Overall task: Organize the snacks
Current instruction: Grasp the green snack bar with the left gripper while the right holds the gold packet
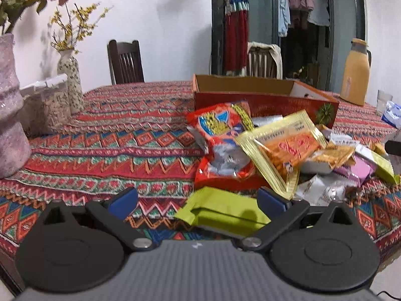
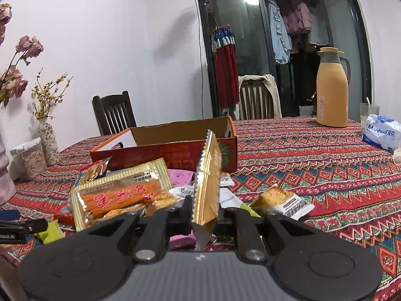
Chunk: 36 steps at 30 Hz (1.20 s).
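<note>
Right gripper (image 2: 205,215) clamped on gold packet (image 2: 208,175), held upright on edge. Box (image 2: 175,150) at 12 o'clock behind it. Left gripper (image 1: 198,200) jaws wide, empty, green packet (image 1: 220,210) between them; snack pile (image 1: 275,150) at 1 o'clock.

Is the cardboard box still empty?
Cannot tell. Only the inner walls of the box show; its floor is hidden. Snacks lie piled outside it.

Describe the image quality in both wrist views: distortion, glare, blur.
Left wrist view: fisheye bends the tablecloth; the green packet is softly blurred. Right wrist view: dark vignette corners, lamp glare on the glass door, the held gold packet fairly sharp.
</note>
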{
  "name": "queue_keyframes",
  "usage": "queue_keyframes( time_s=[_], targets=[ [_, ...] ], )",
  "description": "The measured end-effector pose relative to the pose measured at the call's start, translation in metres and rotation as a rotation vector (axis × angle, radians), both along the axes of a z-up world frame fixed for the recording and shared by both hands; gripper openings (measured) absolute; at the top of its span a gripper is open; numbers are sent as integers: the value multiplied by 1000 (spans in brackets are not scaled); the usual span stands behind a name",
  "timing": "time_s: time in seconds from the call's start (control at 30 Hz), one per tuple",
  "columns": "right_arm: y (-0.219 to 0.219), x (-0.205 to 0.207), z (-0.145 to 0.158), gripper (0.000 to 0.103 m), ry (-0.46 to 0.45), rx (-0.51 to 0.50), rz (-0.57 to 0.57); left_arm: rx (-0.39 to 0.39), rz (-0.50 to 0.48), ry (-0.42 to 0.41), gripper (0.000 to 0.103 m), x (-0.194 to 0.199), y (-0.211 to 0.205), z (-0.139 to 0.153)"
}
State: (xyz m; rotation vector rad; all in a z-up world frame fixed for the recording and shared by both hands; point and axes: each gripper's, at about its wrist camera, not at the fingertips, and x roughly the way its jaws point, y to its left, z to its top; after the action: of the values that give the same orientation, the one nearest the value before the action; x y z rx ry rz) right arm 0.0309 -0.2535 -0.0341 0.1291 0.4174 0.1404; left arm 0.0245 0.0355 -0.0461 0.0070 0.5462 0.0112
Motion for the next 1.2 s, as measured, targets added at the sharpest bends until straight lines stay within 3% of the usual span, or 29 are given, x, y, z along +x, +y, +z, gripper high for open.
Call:
queue_keyframes(
  time_s=[0.4, 0.53, 0.67, 0.87, 1.03, 1.2],
  targets=[
    [3, -1, -7, 14, 14, 19, 23, 9, -75, 36, 103, 2, -39, 7],
    [1, -4, -10, 14, 17, 34, 35, 51, -48, 103, 103, 10, -58, 2],
    [-1, -7, -12, 14, 18, 52, 53, 72, 4, 116, 103, 8, -66, 4],
    [-2, -14, -18, 14, 22, 75, 93, 46, 77, 151, 103, 8, -73, 11],
    [-4, -23, -20, 14, 20, 84, 112, 23, 162, 282, 103, 27, -73, -3],
    [-8, -31, -20, 14, 16, 93, 111, 12, 189, 283, 103, 18, -60, -3]
  ],
)
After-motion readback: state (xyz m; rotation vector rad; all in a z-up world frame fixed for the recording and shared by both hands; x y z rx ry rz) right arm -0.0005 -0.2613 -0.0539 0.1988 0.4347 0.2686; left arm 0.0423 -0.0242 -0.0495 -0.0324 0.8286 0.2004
